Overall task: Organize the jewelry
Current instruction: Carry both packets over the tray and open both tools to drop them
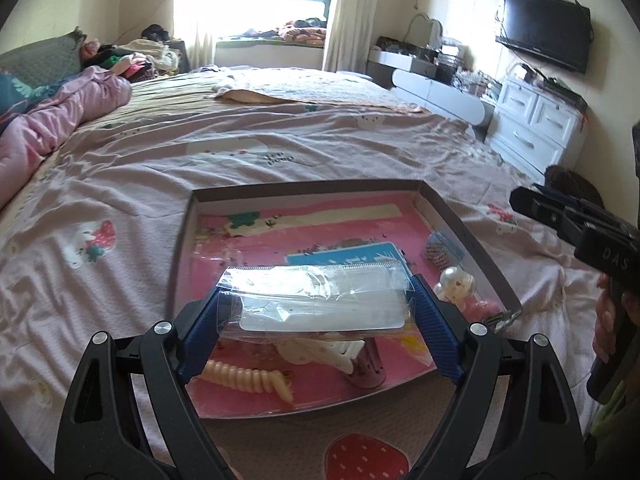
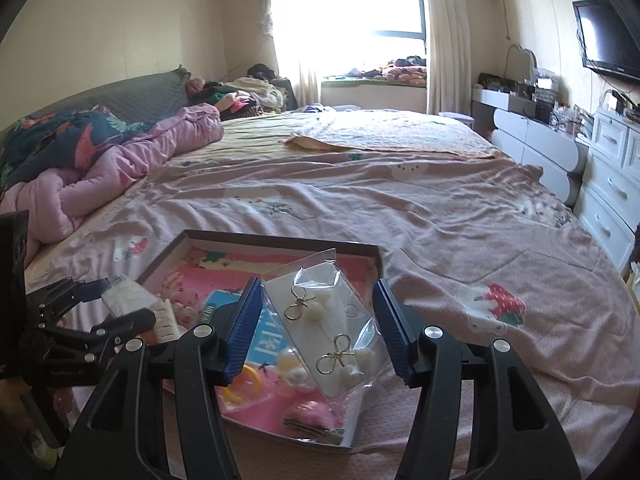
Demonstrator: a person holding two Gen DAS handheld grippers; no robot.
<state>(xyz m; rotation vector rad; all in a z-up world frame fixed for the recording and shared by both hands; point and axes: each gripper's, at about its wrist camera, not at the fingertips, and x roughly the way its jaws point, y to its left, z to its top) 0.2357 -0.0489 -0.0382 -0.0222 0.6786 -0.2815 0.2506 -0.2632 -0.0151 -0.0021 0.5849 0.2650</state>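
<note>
**A:** Right wrist view first: what sits between the fingers?

**B:** A clear plastic bag (image 2: pixel 328 328) with a white card inside, and two gold bow-shaped earrings (image 2: pixel 318 326) with pale beads are fixed to that card. The right gripper (image 2: pixel 320 328) pinches the bag by its side edges, blue pads (image 2: pixel 244 328) pressing on both sides, and the bag hangs tilted above the near right part of the tray (image 2: pixel 280 242).

**A:** And the other hand?

**B:** In the left wrist view the left gripper (image 1: pixel 316 312) is spread wide but clamped on a second clear packet (image 1: pixel 320 300), held flat across between its blue pads (image 1: pixel 430 320). That packet holds a white card; I cannot tell what is on it. It hovers over the near half of the same tray (image 1: pixel 304 188).

**A:** What lies in the tray?

**B:** It is a shallow dark-rimmed box with a pink patterned floor. Near its front edge lie a cream spiral hair tie (image 1: pixel 248 380), a white claw clip (image 1: pixel 320 354) and a pink cylinder (image 1: pixel 366 364). At the right are pearly round pieces (image 1: pixel 456 282) and a small bag of beads (image 1: pixel 438 250); a blue card (image 1: pixel 344 258) lies in the middle.

**A:** Beyond that?

**B:** The tray rests on a pink strawberry-print bedsheet (image 1: pixel 280 148). A pink quilt (image 2: pixel 132 160) is bunched far left, a white dresser (image 1: pixel 536 128) and a wall television (image 1: pixel 544 36) stand far right, and a bright window (image 2: pixel 360 4) is at the far end.
</note>
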